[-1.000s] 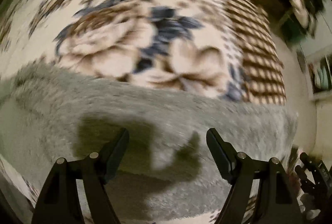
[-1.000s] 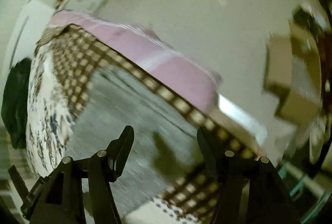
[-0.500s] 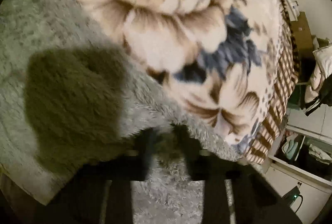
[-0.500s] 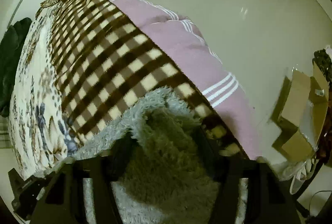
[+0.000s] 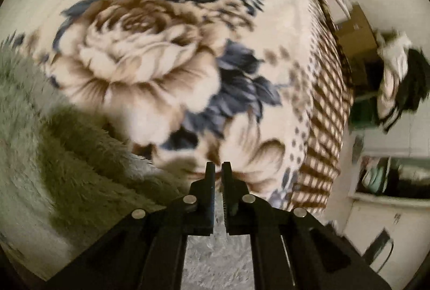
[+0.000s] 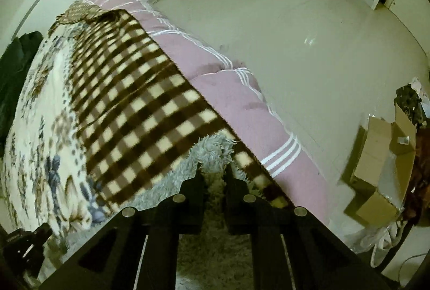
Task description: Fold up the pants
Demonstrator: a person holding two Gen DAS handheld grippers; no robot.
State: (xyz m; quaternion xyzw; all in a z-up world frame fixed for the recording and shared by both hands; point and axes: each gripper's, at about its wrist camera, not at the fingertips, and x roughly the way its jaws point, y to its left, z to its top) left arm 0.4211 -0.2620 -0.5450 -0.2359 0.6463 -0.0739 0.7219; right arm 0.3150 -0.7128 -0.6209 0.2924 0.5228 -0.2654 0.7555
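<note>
The fuzzy grey pants [image 5: 61, 150] lay on the bed's floral blanket [image 5: 150, 56], near the checked border [image 6: 139, 112] along the bed's edge. The left gripper [image 5: 218, 169] was clenched on a fold of the pants. The right gripper [image 6: 215, 169] pinched the pants' fluffy edge [image 6: 212, 147] beside the pink mattress [image 6: 236, 107].

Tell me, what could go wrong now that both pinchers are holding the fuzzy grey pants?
1. The left gripper pinches only a thin edge of the fluffy grey pants, so the pile might slip out.
2. The right gripper grips near the bed edge; a released corner might slide toward the pale floor.
3. Dragging could rumple the floral and brown-checked blanket.
</note>
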